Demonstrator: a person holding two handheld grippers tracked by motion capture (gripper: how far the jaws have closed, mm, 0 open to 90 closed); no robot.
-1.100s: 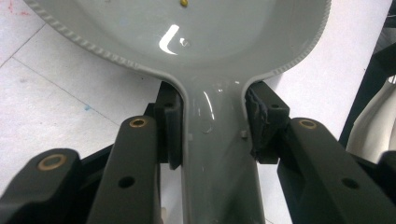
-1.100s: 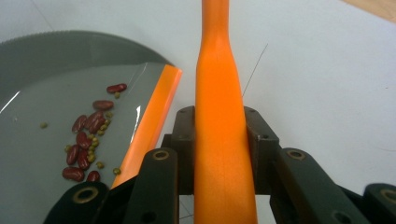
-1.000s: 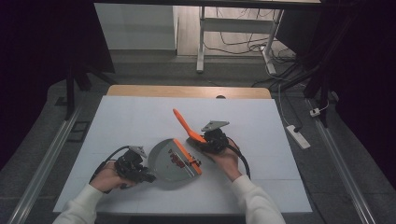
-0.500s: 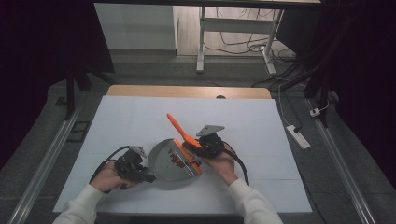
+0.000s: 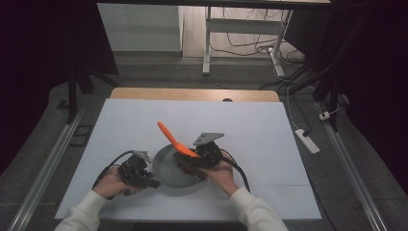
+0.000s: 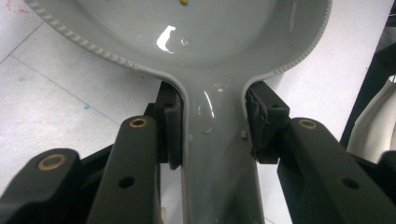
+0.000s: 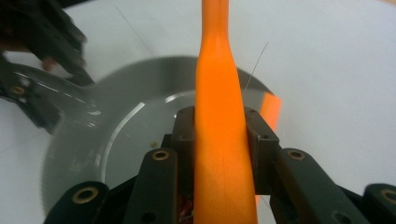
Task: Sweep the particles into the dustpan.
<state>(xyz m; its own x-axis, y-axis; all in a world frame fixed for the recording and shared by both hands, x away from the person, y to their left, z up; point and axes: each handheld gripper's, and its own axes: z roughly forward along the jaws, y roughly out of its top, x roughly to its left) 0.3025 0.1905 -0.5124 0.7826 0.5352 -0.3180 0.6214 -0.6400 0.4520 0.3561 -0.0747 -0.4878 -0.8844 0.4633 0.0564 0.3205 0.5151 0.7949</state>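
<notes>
Claws are both clamped: the left claw (image 6: pixel 212 126) on the stiff, glossy, slippery pan handle (image 6: pixel 217 154), the right claw (image 7: pixel 219 135) on the light, rigid orange spatula (image 7: pixel 219 116).

White long sleeves (image 5: pixel 91 211) are worn on both arms. The left gripper (image 5: pixel 137 174) and the right gripper (image 5: pixel 204 156) are made of black parts. A grey three-cornered plate (image 5: pixel 208 138) is fixed on top of the right one. Thick black cables (image 5: pixel 240 171) are trailed from the grippers. Small brass rings (image 6: pixel 138 122) and round holes are seen on the black jaws.
</notes>
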